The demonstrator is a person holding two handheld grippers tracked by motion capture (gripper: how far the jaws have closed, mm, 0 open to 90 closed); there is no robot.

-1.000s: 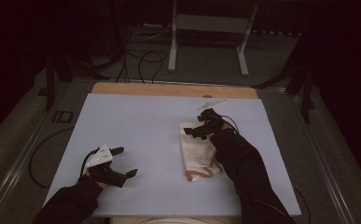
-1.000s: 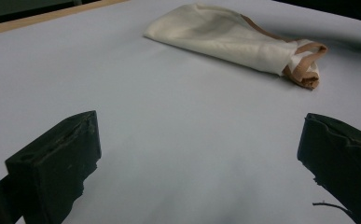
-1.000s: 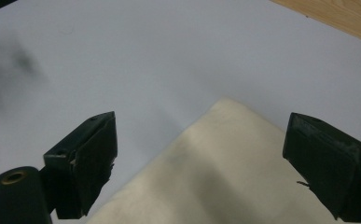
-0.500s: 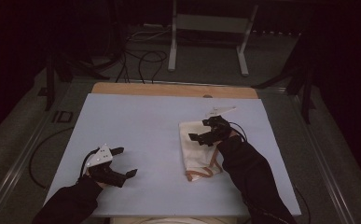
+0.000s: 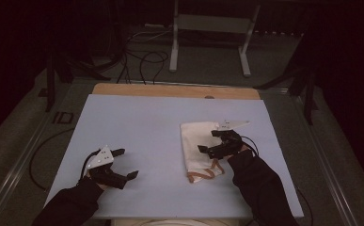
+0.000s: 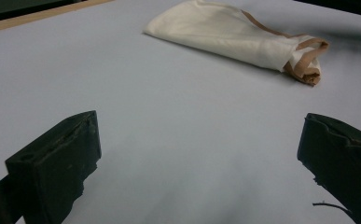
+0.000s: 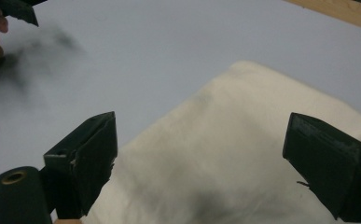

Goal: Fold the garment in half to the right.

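1. The right gripper hovers with its jaws wide apart and empty; the cream drawstring bag lies flat directly beneath and between them.
2. The left gripper is likewise spread wide and holds nothing, with bare table between its jaws and the bag well ahead, its tan drawstring at the far end.
3. Judgement: lower the right jaws squarely onto the cloth and pinch one layer before lifting.

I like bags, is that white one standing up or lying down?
Lying down. The bag lies flat on the table, its brown straps loose at the near end.
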